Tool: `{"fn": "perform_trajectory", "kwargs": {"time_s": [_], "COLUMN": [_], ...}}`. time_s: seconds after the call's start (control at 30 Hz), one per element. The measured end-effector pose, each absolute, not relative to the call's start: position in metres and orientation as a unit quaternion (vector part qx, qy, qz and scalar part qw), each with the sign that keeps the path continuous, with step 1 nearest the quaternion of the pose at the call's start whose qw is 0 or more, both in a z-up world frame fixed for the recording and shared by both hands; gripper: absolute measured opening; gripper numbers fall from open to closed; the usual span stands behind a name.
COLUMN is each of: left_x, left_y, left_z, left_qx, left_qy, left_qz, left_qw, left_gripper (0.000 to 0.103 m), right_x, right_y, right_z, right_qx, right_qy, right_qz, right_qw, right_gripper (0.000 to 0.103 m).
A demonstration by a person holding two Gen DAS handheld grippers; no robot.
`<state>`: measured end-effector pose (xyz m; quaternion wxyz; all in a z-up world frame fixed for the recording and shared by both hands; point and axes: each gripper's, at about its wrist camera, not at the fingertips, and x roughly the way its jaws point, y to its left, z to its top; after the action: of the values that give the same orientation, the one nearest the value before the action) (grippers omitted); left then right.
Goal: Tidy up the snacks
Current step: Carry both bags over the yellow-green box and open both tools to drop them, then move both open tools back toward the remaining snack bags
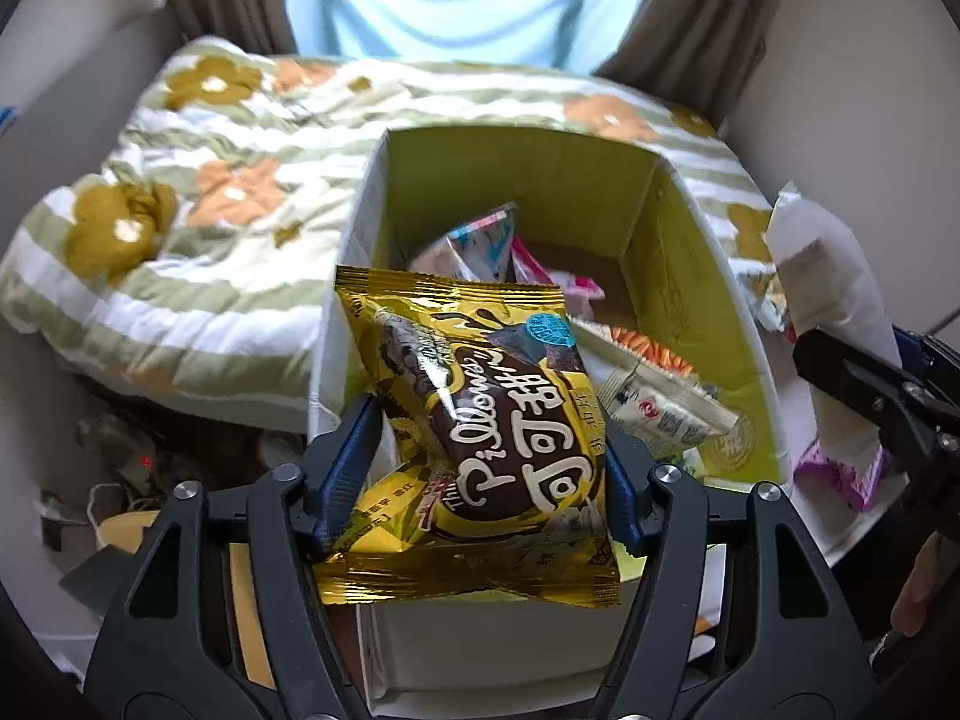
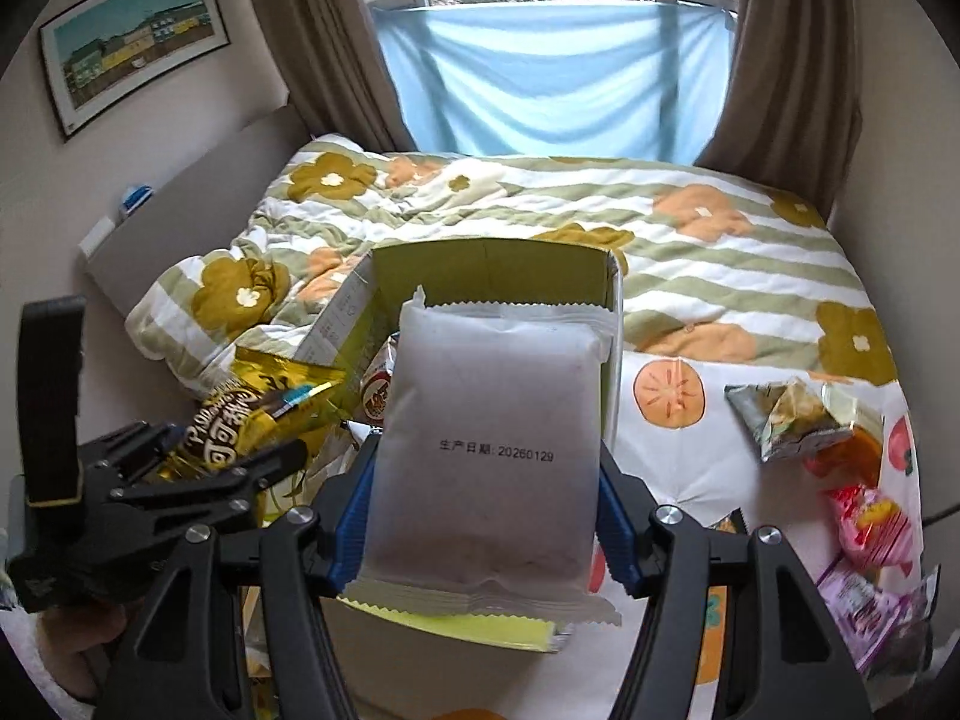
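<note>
My left gripper (image 1: 486,444) is shut on a gold and brown snack pack (image 1: 480,420), blue pads against its two sides, and holds it over the near left corner of an open box (image 1: 540,192) with yellow-green inner walls. Inside the box lie several packets, among them a pink and blue one (image 1: 480,240) and a white and orange one (image 1: 654,396). My right gripper (image 2: 486,450) is shut on a white packet (image 2: 486,420) with a printed date, held in front of the same box (image 2: 492,270). The left gripper (image 2: 180,474) with its gold pack (image 2: 252,414) shows at that view's left.
The box stands on a bed with a flowered, striped quilt (image 2: 690,240). Loose snacks lie to the box's right: a grey-green pack (image 2: 792,420), a pink one (image 2: 870,528), a purple one (image 2: 864,606). Brown curtains and a blue cloth (image 2: 540,72) hang behind. Cluttered floor shows left of the bed.
</note>
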<state>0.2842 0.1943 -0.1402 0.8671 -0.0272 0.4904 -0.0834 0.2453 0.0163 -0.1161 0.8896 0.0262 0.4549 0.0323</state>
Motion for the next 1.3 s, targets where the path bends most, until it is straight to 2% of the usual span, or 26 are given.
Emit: {"fn": "perform_trajectory", "kwargs": {"time_s": [0.07,0.1,0.13,0.7,0.77,0.8,0.83,1.03,1.3], "left_x": [0.288,0.290,0.291,0.285,0.286,0.286,0.284,0.276,0.266], "left_y": [0.196,0.196,0.197,0.208,0.208,0.208,0.208,0.211,0.208], "left_z": [-0.145,-0.146,-0.147,-0.136,-0.139,-0.140,-0.142,-0.153,-0.135], "left_qx": [-0.026,-0.023,-0.018,0.008,0.011,0.011,0.010,0.005,0.005], "left_qy": [0.492,0.493,0.490,0.474,0.477,0.478,0.480,0.493,0.473], "left_qz": [-0.092,-0.091,-0.087,-0.061,-0.052,-0.051,-0.050,-0.049,-0.049], "left_qw": [0.865,0.865,0.867,0.878,0.878,0.877,0.876,0.869,0.879], "left_gripper": [0.078,0.096,0.102,0.102,0.102,0.102,0.102,0.102,0.102], "right_x": [0.246,0.247,0.248,0.288,0.287,0.286,0.284,0.274,0.258], "right_y": [0.017,0.017,0.016,0.006,0.003,0.002,0.002,0.002,0.009], "right_z": [-0.118,-0.120,-0.120,-0.145,-0.142,-0.140,-0.139,-0.147,-0.133], "right_qx": [0.027,0.027,0.027,0.062,0.077,0.083,0.085,0.078,0.074], "right_qy": [0.459,0.462,0.464,0.496,0.481,0.473,0.468,0.480,0.464], "right_qz": [0.022,0.017,0.012,0.015,0.021,0.023,0.027,0.029,0.038], "right_qw": [0.888,0.886,0.885,0.866,0.873,0.877,0.879,0.873,0.882], "right_gripper": [0.059,0.059,0.059,0.060,0.071,0.089,0.099,0.099,0.099]}}
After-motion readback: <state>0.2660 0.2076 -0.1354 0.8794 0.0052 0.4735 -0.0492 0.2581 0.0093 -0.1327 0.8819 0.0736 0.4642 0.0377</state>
